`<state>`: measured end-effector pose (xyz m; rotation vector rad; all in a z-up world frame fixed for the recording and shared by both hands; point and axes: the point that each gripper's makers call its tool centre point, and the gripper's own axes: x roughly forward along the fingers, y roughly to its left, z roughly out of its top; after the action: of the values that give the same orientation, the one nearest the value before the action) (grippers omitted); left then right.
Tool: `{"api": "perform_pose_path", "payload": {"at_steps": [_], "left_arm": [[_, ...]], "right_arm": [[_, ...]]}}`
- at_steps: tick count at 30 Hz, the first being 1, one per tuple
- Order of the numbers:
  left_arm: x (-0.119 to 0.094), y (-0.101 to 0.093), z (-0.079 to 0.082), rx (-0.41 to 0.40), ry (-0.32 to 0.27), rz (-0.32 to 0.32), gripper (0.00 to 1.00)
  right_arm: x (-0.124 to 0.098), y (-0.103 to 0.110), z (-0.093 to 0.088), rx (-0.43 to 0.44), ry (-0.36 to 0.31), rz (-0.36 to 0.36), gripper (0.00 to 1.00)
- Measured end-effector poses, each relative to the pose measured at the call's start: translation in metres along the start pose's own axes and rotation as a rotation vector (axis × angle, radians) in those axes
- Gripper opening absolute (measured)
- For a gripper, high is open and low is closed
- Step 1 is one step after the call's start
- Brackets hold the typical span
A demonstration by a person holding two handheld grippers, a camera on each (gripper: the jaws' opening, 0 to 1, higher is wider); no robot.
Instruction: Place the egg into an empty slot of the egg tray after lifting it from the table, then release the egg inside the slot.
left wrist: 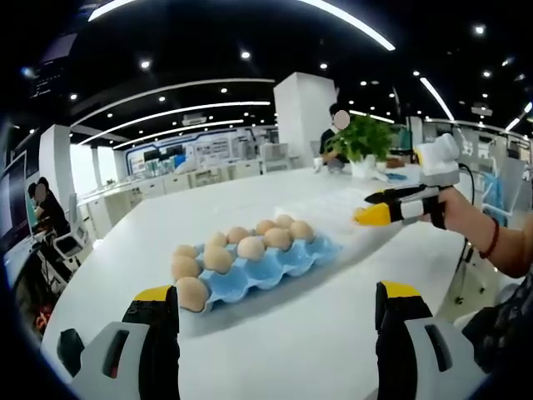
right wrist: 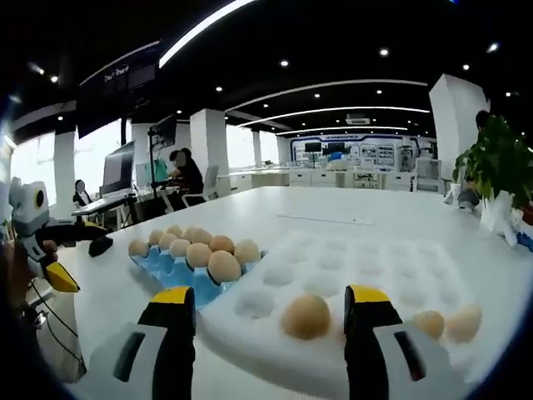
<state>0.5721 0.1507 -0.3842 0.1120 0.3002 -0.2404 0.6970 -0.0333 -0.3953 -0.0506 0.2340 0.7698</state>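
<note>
Jaws stand wide apart on the left gripper (left wrist: pixel 276 321), its two yellow-tipped black fingers rising at 7 and 5 o'clock in the left gripper view with nothing but bare white table (left wrist: pixel 291 342) between them. Just beyond, toward 11 o'clock of centre, a blue egg tray (left wrist: pixel 275 267) lies on the table, packed with brown eggs (left wrist: pixel 218 258) along its near and far rows. At 3 o'clock the right gripper (left wrist: pixel 373 215) comes in, held in a person's hand (left wrist: pixel 458 212), its yellow tip pointing toward the blue tray; whether its jaws are parted cannot be told from this angle. A potted green plant (left wrist: pixel 364 137) sits at the table's far edge at 1 o'clock, with a seated person beside it.

From the right gripper view, the right gripper (right wrist: pixel 269 321) also holds its jaws well apart, fingers at 7 and 5 o'clock. Between them, resting in a slot of a white egg tray (right wrist: pixel 350 275), is a single brown egg (right wrist: pixel 306 316), touched by neither finger. Two more eggs (right wrist: pixel 450 322) sit in the white tray's near row at 4 o'clock. The blue egg tray (right wrist: pixel 175 271) lies touching the white tray's left side, at 9 o'clock of centre, loaded with brown eggs. The left gripper (right wrist: pixel 62 254) hangs at the 9 o'clock edge, yellow tip downward. The plant (right wrist: pixel 500 167) shows at 3 o'clock.
</note>
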Motion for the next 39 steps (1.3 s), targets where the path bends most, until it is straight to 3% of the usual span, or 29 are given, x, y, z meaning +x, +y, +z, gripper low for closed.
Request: {"api": "perform_pose_path", "payload": {"at_steps": [16, 25, 39], "left_arm": [[0.007, 0.006, 0.004, -0.001, 0.001, 0.037, 1.0], [0.005, 0.006, 0.008, -0.023, -0.019, 0.044, 1.0], [0.003, 0.008, 0.007, -0.028, -0.02, 0.05, 1.0]], "right_arm": [[0.006, 0.005, -0.004, -0.04, -0.004, 0.02, 0.72], [0.008, 0.001, -0.009, -0.012, -0.009, -0.023, 0.64], [0.013, -0.028, -0.003, -0.005, -0.058, -0.306, 0.43]]}}
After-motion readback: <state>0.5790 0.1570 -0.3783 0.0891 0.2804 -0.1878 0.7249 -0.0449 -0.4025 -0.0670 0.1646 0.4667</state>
